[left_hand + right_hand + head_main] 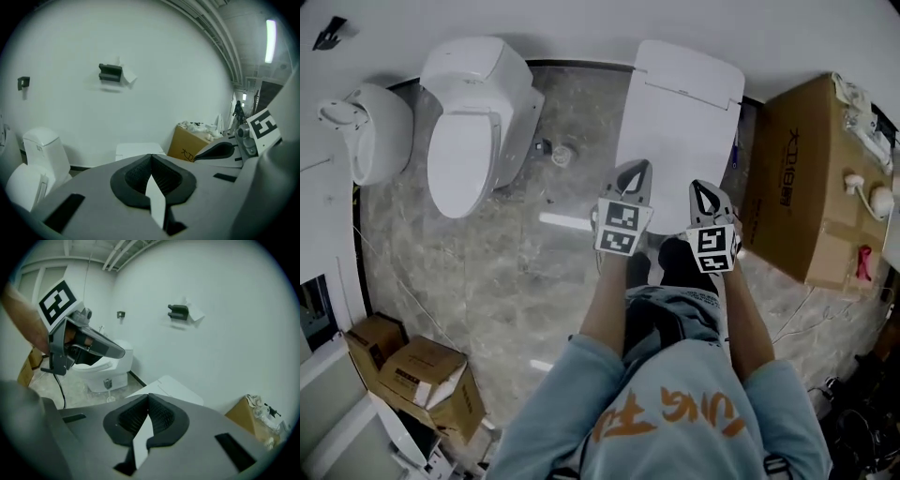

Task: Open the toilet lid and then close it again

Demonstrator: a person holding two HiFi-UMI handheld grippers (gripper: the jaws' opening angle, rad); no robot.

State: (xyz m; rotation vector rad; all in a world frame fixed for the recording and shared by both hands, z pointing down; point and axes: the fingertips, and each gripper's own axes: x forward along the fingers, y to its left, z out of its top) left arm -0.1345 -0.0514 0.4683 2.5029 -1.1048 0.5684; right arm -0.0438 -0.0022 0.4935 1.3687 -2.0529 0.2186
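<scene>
Toilet lid (675,112) lies shut, flat on the toilet against the wall, directly ahead of me. I hold the left gripper (637,171) and right gripper (705,190) side by side over its near end, not touching it. Both sets of jaws are pressed together, with nothing between them. A cardboard box (797,187) stands just right of the toilet.
</scene>
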